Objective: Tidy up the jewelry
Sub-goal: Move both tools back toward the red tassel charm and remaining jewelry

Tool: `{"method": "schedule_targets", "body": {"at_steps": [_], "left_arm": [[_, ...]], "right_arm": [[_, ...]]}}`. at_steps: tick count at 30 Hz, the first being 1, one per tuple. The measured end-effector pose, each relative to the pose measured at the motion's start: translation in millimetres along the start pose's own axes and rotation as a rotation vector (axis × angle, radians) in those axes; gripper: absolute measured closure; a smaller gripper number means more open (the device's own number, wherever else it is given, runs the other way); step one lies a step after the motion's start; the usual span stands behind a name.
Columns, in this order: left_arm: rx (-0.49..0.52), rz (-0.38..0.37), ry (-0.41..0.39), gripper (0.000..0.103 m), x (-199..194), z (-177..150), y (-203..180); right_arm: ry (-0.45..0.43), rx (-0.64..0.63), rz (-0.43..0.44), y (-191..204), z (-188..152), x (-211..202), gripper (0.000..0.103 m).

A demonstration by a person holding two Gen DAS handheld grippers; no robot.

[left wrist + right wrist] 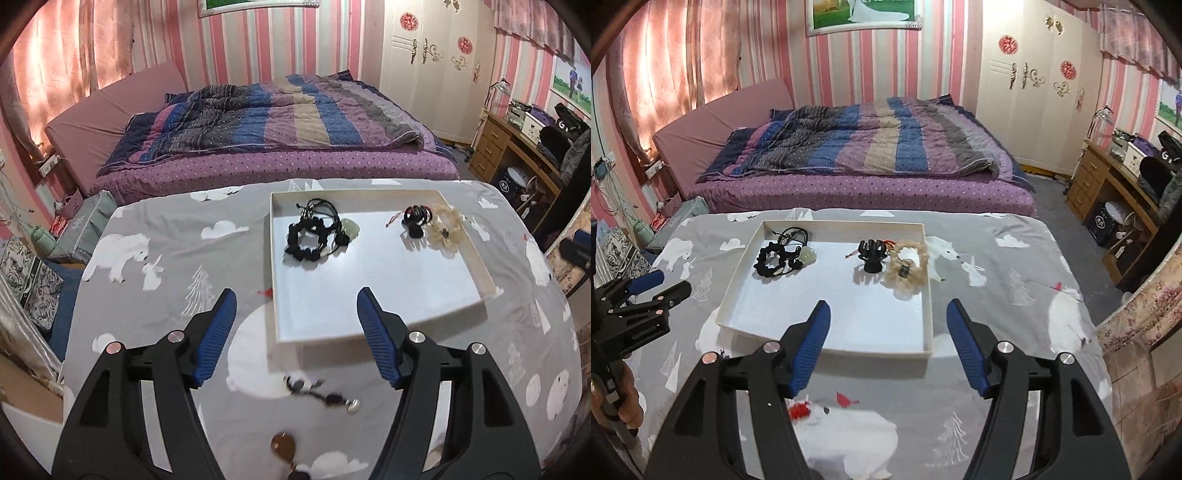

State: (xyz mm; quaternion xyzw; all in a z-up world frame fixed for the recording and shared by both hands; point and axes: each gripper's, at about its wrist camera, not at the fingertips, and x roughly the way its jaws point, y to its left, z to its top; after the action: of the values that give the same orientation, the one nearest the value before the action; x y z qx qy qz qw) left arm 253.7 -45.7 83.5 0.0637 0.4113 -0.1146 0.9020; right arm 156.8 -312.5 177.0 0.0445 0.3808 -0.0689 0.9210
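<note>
A shallow white tray (424,295) (916,354) lies on the grey printed tablecloth. In it are a black scrunchie with cords (310,236) (777,258), a pale green stone (808,254), a black claw clip (413,221) (872,254) and a beige furry scrunchie (445,229) (908,273). A dark corded necklace (325,395) and a brown pendant (283,445) lie on the cloth in front of the tray, below my left gripper (297,306), which is open and empty. My right gripper (888,317) is open and empty over the tray's near edge. The left gripper also shows in the right wrist view (661,284).
The table's far edge meets a bed with a striped quilt (277,122). A wooden desk (517,147) with a chair stands at right. A small red item (799,410) lies on the cloth near my right gripper's left finger.
</note>
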Motion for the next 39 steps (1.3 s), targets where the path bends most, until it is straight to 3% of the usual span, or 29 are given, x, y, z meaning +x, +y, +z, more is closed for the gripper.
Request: {"method": "schedule_targets", "body": {"at_steps": [4,9,19,25,39], "left_arm": [[0.0,-0.015,-0.004,0.03,-10,-20,11],[0.005,-0.008,0.0,0.028,-13,-48,16],[-0.008,0.011,0.059,0.022,-14,-100,26],[0.014,0.045,0.054,0.015,-18,-118,23],[-0.003,0.041,0.13,0.015,19,-142,34]], "right_arm": [[-0.019,0.003,-0.014,-7,-19,-15,0.023],[0.016,-0.019,-0.044,-16,-56,-22,0.021],[0.042,0.077,0.062,-36,-122,-25,0.019],[0.05,0.057,0.098,-17,-128,-9,0.019],[0.07,0.078,0.114,14,-145,33,0.019]]}}
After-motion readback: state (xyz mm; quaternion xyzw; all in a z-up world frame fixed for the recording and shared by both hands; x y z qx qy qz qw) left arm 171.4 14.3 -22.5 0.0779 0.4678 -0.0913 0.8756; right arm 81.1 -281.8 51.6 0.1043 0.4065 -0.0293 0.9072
